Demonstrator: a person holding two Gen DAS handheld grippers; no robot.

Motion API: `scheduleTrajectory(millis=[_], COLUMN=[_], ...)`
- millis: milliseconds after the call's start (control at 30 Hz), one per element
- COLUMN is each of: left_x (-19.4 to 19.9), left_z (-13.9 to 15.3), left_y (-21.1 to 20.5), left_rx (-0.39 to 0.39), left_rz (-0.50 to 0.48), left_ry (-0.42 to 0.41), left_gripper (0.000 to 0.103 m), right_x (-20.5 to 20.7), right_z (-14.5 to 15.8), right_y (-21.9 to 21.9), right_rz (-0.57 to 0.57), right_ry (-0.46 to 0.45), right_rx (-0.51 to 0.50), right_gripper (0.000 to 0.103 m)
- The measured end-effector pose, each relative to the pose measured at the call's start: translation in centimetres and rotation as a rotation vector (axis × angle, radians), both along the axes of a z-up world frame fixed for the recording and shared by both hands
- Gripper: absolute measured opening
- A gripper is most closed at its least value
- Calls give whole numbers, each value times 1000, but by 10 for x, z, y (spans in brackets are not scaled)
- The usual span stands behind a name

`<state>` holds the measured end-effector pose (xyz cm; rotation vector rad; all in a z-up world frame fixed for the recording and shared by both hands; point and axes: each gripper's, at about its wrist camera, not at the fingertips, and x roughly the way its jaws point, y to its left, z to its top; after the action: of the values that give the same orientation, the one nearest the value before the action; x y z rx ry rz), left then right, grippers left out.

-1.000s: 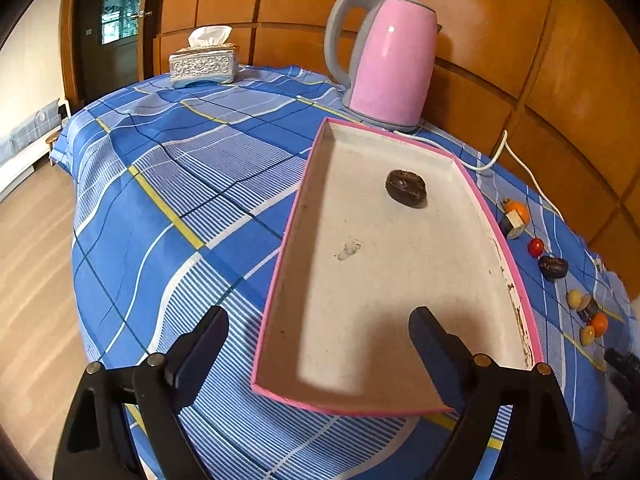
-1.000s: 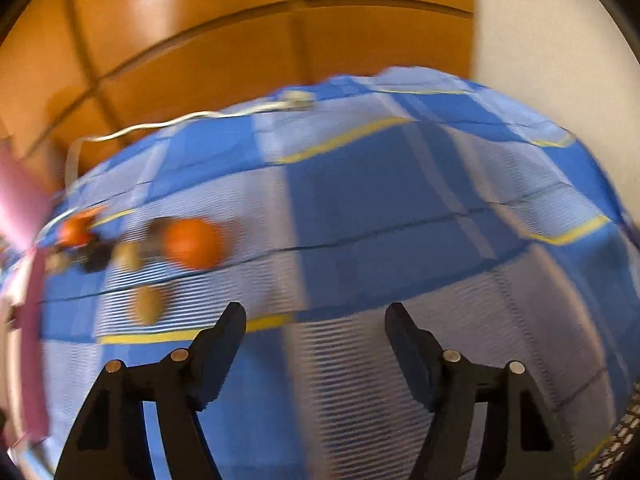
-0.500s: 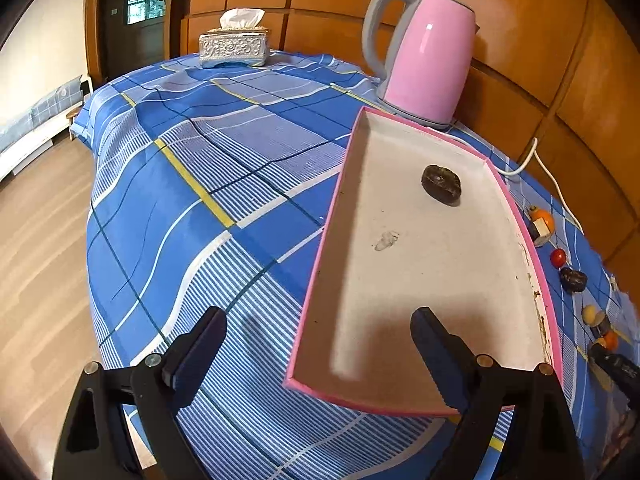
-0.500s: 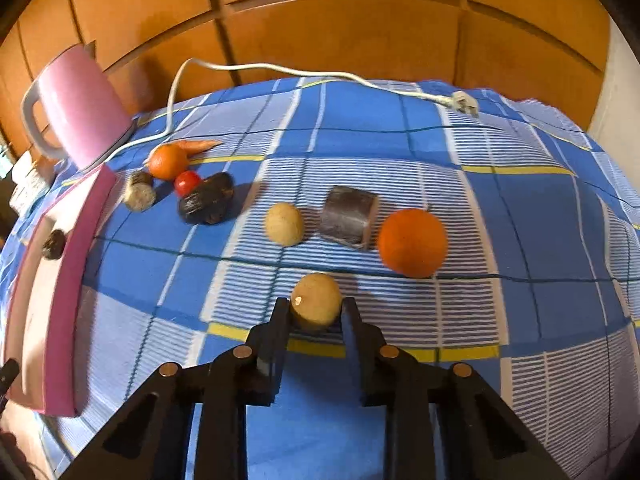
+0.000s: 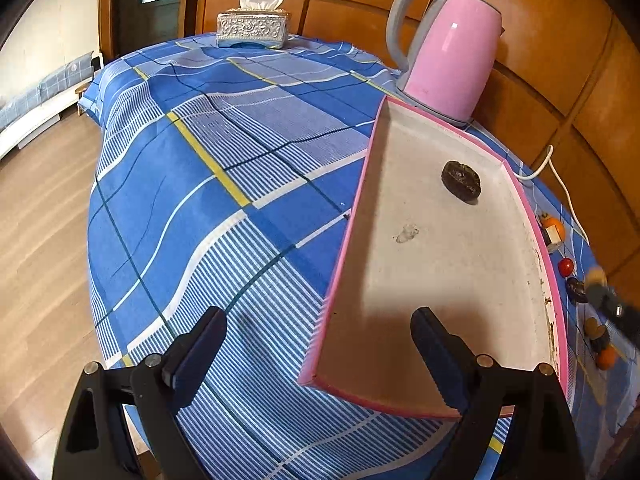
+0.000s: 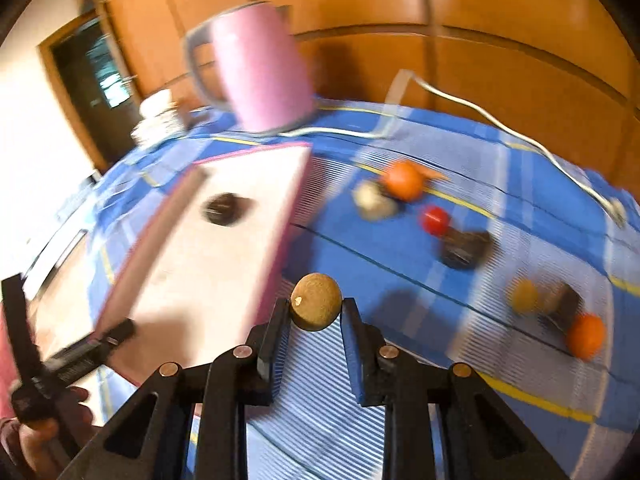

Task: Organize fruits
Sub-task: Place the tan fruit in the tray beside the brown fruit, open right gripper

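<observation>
Fruit is split between two places: one dark wrinkled fruit (image 5: 461, 181) lies alone inside the pink-rimmed tray (image 5: 348, 248), toward its far end, while the rest sit on the blue checked cloth (image 5: 224, 184) beyond the tray's right side; the right gripper (image 6: 316, 312) is clamped narrowly on one round tan fruit (image 6: 316, 307), held clear of the cloth just beside the tray's near right corner; in the right wrist view, blurred by motion, seven loose pieces can be counted on the cloth: one orange fruit (image 6: 403, 181) with one pale piece (image 6: 372, 200) just beside it, one small red fruit (image 6: 435, 218), one dark lump (image 6: 464, 249), then farther right one tan ball (image 6: 525, 296), one dark piece (image 6: 564, 304) touching it and a second orange fruit (image 6: 585, 337); the left gripper (image 5: 320, 356) stands wide apart with nothing between its fingers, one finger over the cloth and the other over the tray's near end, whether touching it I cannot tell; one pink kettle (image 5: 448, 56) stands at the tray's far end, its white cord (image 5: 560, 184) trailing across the cloth; one silver tissue box (image 5: 253, 29) sits at the far edge of the table, well apart from everything else.
</observation>
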<state>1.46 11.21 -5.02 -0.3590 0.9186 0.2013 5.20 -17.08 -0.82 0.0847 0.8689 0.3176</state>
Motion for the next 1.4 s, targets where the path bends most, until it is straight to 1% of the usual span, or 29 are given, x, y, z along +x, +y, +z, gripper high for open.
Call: scheduleTrajectory(millis=[100,167,200,267,300,333,400,600,800,1000,1233,1400], left_x=[0,0,0,0,0,0,0,0,-1,-2,-2,-2], left_z=[-1,-1,-1,-2,-2,-3,-4,-3,-1,1,1,0], left_y=[0,1,1,1,1,2,2,2,-1,-3,-5,-7], left_rx=[-4,-5,-4,-1,0,-2,-7,-5,-1,4,9,15], left_rz=[1,2,1,0,0,1,3,-6,-16,-26,-31,-35], left_ry=[4,4,4,3,5,8,9,4,-1,-7,-5,-3], left_gripper=[94,94,94,94,94,94,94,94,94,94,96,96], right_x=[10,18,21,27,29,32,31,13,-13,-38,-65,-78], right_z=[10,11,11,9,8,5,4,2,-3,-13,-28,-33], right_y=[32,49,55,63,65,66,64,42,-3,-55,-122,-166], right_rz=[84,112,114,102,94,83,73,20,-101,-264,-502,-684], right_ry=[-19,-29,-30,-23,-19,-11,-3,-21,-21,-12,21,42], right_rx=[1,-9,-14,-19,-20,-14,-3,-37,-57,-121,-207,-219], right_gripper=[26,26,26,30,35,37,37,37,37,37,37,37])
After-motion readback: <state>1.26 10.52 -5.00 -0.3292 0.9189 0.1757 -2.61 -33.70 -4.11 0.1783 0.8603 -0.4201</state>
